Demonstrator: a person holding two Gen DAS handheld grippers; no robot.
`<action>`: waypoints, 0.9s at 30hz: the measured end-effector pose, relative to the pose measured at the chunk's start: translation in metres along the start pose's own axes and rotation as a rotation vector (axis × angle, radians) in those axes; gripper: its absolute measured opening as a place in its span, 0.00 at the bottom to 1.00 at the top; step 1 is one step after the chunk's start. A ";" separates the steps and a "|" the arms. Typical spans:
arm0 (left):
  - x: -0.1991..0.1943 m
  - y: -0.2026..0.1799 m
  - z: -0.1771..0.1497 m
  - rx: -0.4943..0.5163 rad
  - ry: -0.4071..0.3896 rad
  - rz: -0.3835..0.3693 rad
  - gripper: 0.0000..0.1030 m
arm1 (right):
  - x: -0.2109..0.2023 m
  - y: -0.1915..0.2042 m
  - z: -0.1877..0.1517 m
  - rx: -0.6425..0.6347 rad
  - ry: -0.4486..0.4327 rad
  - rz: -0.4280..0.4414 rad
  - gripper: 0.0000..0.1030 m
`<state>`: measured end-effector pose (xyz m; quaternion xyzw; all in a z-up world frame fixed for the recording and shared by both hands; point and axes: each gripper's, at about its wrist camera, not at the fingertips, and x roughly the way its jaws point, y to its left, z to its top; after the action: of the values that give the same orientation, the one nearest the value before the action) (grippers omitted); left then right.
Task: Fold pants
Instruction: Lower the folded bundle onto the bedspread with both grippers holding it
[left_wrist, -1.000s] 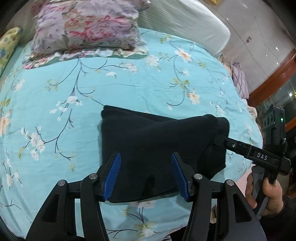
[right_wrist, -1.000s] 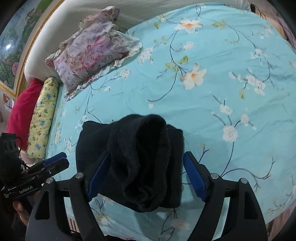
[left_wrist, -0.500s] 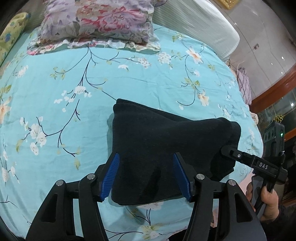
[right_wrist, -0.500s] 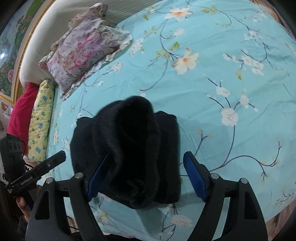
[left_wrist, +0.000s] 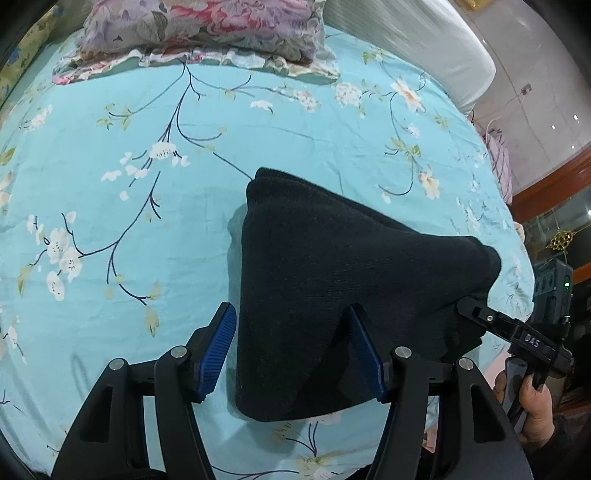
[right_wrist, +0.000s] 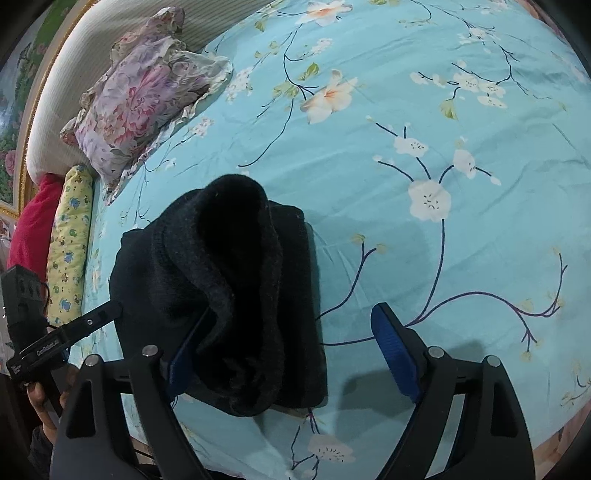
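The left gripper (left_wrist: 291, 347) had its jaws spread wide, the near edge of the folded black pants (left_wrist: 332, 288) lying between its blue pads (left_wrist: 218, 347) with no clamp on the cloth. The right gripper (right_wrist: 295, 347) was likewise spread, its left pad against the bundle's side. The pants lay on the turquoise floral bedsheet (right_wrist: 461, 221), well apart from the flowered pillow (right_wrist: 136, 103).

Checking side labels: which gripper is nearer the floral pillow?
Left. The left gripper is at the black pants' edge toward the floral pillow; the right gripper is at the opposite edge, farther away.
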<state>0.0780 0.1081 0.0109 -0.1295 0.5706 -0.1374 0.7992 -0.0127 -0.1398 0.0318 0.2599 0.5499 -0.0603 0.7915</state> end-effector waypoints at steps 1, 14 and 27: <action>0.003 0.001 0.000 -0.001 0.003 0.000 0.61 | 0.001 -0.001 0.000 0.001 -0.002 0.007 0.83; 0.038 0.009 0.002 -0.031 0.049 -0.009 0.59 | 0.008 -0.009 -0.004 0.017 -0.014 0.120 0.83; 0.024 0.001 -0.002 -0.013 -0.002 -0.022 0.35 | 0.022 -0.005 -0.008 0.002 0.032 0.230 0.52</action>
<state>0.0833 0.1005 -0.0114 -0.1411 0.5692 -0.1426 0.7974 -0.0131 -0.1360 0.0085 0.3230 0.5290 0.0346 0.7840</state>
